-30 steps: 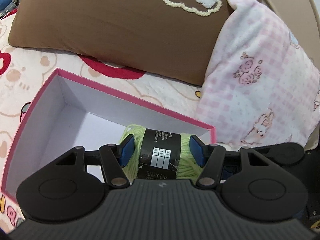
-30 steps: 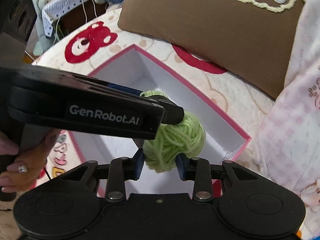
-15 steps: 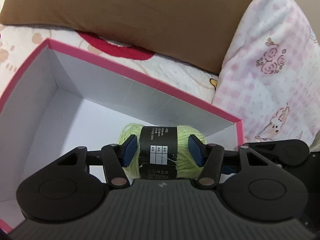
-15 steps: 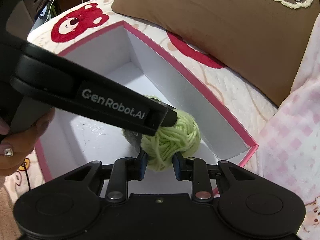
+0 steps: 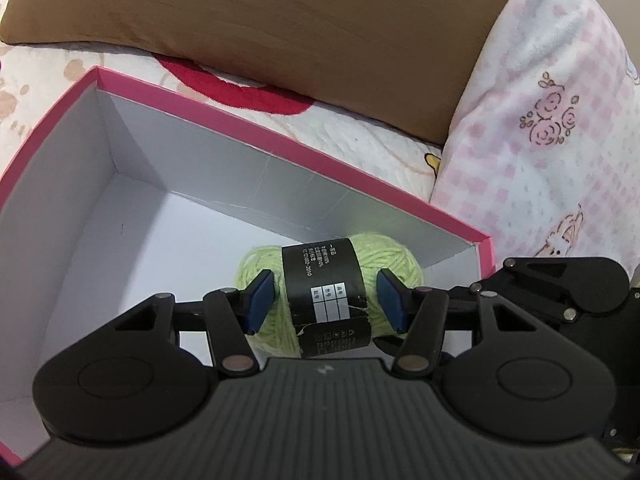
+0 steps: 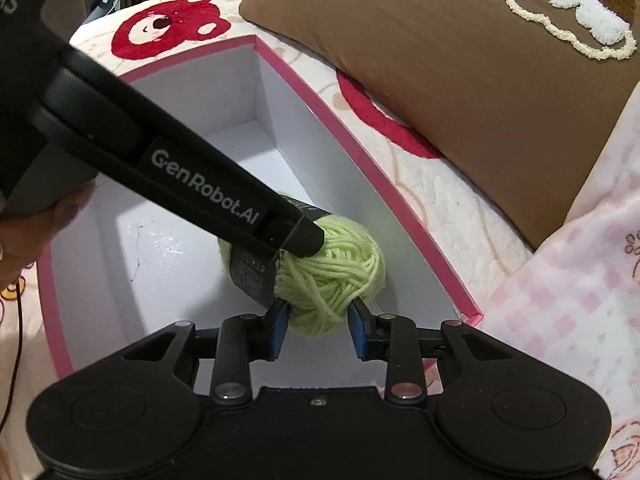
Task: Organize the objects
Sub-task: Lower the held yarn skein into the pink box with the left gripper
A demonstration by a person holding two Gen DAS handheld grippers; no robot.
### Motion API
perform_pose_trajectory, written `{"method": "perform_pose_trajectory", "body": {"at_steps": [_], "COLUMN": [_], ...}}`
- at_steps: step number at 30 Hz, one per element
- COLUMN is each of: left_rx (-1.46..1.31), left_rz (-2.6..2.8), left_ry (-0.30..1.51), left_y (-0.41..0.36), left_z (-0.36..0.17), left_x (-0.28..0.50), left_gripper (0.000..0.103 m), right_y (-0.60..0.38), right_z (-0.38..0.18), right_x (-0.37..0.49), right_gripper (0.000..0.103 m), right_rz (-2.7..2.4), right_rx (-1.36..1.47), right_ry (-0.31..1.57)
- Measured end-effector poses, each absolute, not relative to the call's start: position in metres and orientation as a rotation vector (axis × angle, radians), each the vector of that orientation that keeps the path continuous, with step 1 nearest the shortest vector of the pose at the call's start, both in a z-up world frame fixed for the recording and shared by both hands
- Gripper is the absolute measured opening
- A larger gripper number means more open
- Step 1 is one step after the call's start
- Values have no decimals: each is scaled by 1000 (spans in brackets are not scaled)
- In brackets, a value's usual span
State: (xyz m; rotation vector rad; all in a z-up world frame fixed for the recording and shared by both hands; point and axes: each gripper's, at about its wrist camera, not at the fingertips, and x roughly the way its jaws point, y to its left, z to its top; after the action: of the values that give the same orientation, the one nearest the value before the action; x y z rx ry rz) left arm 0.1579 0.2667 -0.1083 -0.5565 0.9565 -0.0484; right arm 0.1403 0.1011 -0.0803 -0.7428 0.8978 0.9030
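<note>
A light green yarn ball with a black paper band lies on the white floor of a pink-rimmed box, near its right end. My left gripper straddles the ball with both blue pads a little off its ends, open. In the right wrist view the ball sits just ahead of my right gripper, whose pads stand apart at the ball's near end, open. The left gripper's finger crosses above the ball there.
The box rests on a quilt with red bear prints. A brown pillow lies behind the box. A pink checked pillow is close to the box's right end. The box rim rises around the ball.
Both grippers lowered the yarn ball into the box and onto its floor. The right gripper's pads have spread off the ball. The left gripper's pads have widened slightly.
</note>
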Motion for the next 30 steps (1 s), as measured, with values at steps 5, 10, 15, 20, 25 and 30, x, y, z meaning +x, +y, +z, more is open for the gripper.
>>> {"method": "perform_pose_trajectory", "body": {"at_steps": [5, 10, 15, 20, 25, 30], "left_rx": [-554, -536, -517, -459, -513, -499], "left_rz": [-58, -57, -52, -2, -47, -45], "left_ry": [963, 970, 986, 1011, 1031, 965], "left_y": [266, 267, 264, 260, 253, 244], "left_z": [-105, -101, -100, -105, -111, -106], "left_x": [157, 155, 153, 154, 158, 159], "left_gripper": [55, 54, 55, 55, 54, 54], "right_y": [96, 89, 88, 94, 94, 90], "right_z": [-77, -70, -73, -80, -82, -85], "right_x": [137, 132, 119, 104, 95, 97], "right_gripper": [36, 47, 47, 44, 43, 43], "right_rz": [874, 896, 964, 947, 923, 864], "right_rx": [-734, -710, -734, -824, -851, -796], "right_ry": [892, 868, 845, 782, 749, 739]}}
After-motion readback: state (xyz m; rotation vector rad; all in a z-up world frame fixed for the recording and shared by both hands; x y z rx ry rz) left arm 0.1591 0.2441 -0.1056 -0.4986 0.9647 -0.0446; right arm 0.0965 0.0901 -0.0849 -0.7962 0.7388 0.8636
